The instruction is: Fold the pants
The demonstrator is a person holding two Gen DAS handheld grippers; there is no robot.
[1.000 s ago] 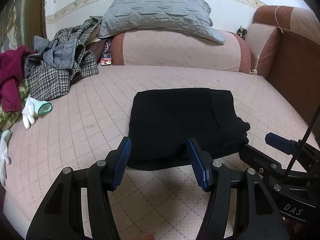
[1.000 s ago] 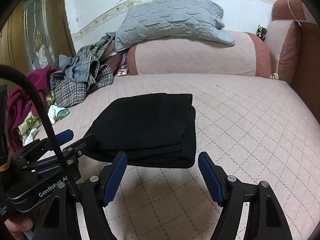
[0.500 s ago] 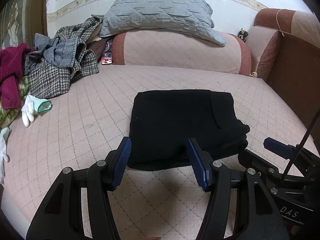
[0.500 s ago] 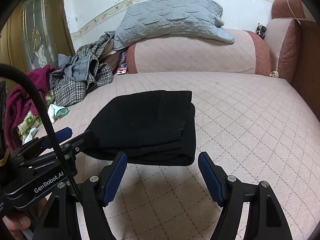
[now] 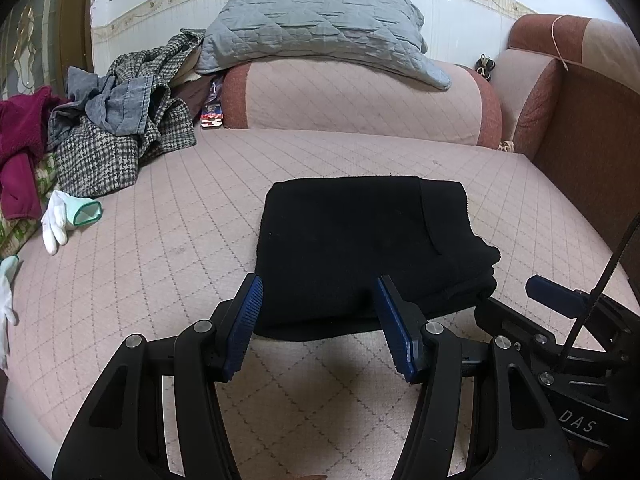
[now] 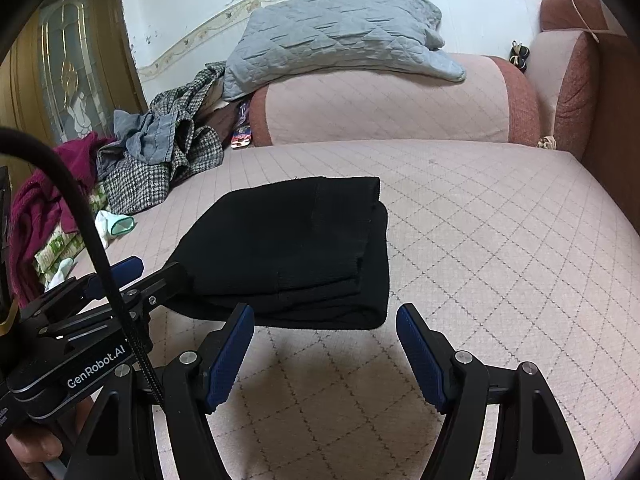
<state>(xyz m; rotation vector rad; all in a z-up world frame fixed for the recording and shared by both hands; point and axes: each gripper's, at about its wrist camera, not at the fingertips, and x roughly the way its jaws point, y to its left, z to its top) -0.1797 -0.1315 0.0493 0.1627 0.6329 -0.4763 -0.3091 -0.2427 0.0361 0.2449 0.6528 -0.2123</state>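
Where the pink quilted bed cover (image 5: 168, 240) is clearest, the black pants (image 5: 360, 240) lie folded into a compact rectangle, layers stacked and showing along the near edge. Just short of that edge, the left gripper (image 5: 318, 312) hangs with its blue pads spread apart, nothing between them. Beside it the right gripper (image 6: 324, 344) is likewise spread wide and empty, close to the bundle's nearer corner without touching it. Further back a long bolster (image 5: 360, 108) carries a grey quilted pillow (image 5: 316, 28). Off to the left sits a heap of clothes (image 5: 116, 136), checked and denim, with a maroon garment (image 5: 20, 140) beside it and a white sock (image 5: 60, 216) nearby.
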